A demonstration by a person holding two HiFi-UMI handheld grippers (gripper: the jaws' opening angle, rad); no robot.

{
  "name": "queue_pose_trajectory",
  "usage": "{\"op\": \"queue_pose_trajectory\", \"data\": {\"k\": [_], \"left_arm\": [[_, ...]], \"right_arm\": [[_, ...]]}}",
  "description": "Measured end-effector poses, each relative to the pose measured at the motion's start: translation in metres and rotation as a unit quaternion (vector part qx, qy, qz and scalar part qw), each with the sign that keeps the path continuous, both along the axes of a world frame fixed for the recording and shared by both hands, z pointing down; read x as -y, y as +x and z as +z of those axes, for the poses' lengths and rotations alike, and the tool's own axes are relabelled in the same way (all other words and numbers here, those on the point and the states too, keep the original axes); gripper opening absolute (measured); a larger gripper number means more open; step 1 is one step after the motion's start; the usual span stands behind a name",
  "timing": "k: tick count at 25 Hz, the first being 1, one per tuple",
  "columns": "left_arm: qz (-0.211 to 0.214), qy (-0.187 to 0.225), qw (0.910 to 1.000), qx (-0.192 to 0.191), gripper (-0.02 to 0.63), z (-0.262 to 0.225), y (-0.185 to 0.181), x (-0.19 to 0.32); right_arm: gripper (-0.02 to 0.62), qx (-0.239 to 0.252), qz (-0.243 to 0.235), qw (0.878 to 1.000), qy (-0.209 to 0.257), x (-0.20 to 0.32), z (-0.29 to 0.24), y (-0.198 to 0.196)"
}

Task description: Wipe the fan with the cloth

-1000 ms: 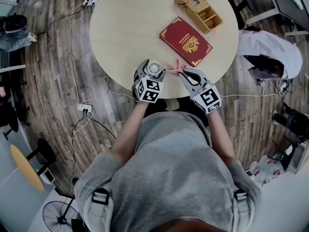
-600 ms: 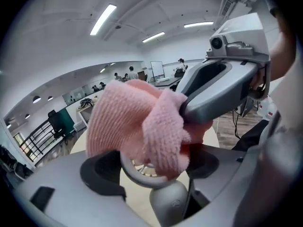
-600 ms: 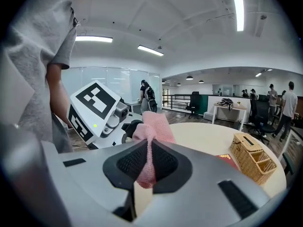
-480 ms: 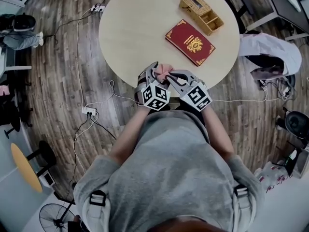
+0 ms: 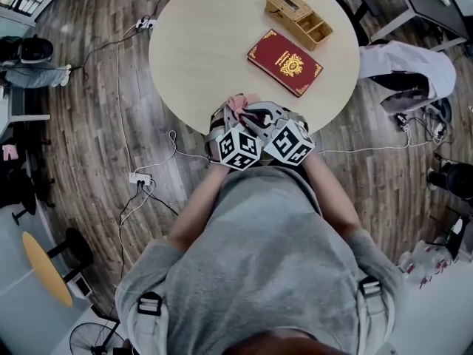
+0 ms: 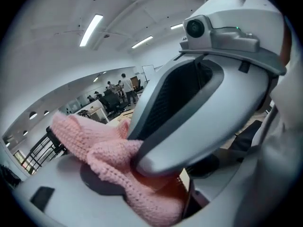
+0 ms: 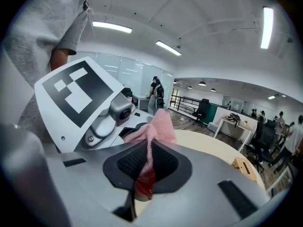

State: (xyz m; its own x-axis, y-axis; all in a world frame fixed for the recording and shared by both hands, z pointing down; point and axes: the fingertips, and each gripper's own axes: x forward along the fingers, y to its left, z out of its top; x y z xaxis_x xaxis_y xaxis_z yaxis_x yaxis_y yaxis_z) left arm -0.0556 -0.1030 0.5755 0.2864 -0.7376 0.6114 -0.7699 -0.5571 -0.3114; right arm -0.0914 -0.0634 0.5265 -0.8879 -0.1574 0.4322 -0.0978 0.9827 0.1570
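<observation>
Pinching of the pink knitted cloth point(image 7: 158, 122) is done by the right gripper point(image 7: 147, 167), whose two pads are pressed together on a fold of it; the cloth is draped over the jaws of the left gripper point(image 5: 230, 118), just at the near edge of the round table point(image 5: 207, 43); the gap between the left jaws is covered by cloth and by the right gripper, so what is held there cannot be told; the fan is not seen in any view and is guessed to be under the cloth; the cloth is judged soft, light and floppy, best held by a bunched fold; gentle rubbing is called for; the red book point(image 5: 284, 62) and woven box point(image 5: 298, 18) are well apart, so bare table is open beyond; anything dropped here could fall off the edge.
</observation>
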Motion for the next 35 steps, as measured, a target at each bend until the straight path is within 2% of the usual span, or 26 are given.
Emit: {"op": "queue_pose_trajectory", "data": {"k": [3,9,13,23,30,35], "left_arm": [[0.001,0.000,1.0000,0.004,0.391,0.003,-0.002,0.000],[-0.001,0.005,1.0000,0.006,0.391,0.001,-0.009,0.003],[0.008,0.005,0.9999,0.003,0.391,-0.001,-0.009,0.006],[0.038,-0.003,0.9993,-0.004,0.391,-0.002,0.000,0.004],[0.063,-0.006,0.9980,0.000,0.391,-0.001,0.005,0.000],[0.056,-0.002,0.9984,0.004,0.391,0.001,-0.004,0.000]], "right_arm": [[0.028,-0.027,-0.014,0.999,0.010,-0.005,0.007,-0.002],[0.028,-0.019,-0.008,0.999,-0.025,-0.004,0.008,0.007],[0.028,-0.023,0.009,0.999,-0.030,0.002,0.010,0.017],[0.028,-0.023,0.037,0.999,0.002,0.018,-0.001,0.017],[0.028,-0.034,0.007,0.999,-0.016,0.008,0.001,0.003],[0.028,-0.047,-0.016,0.998,-0.041,-0.002,0.006,0.007]]}}
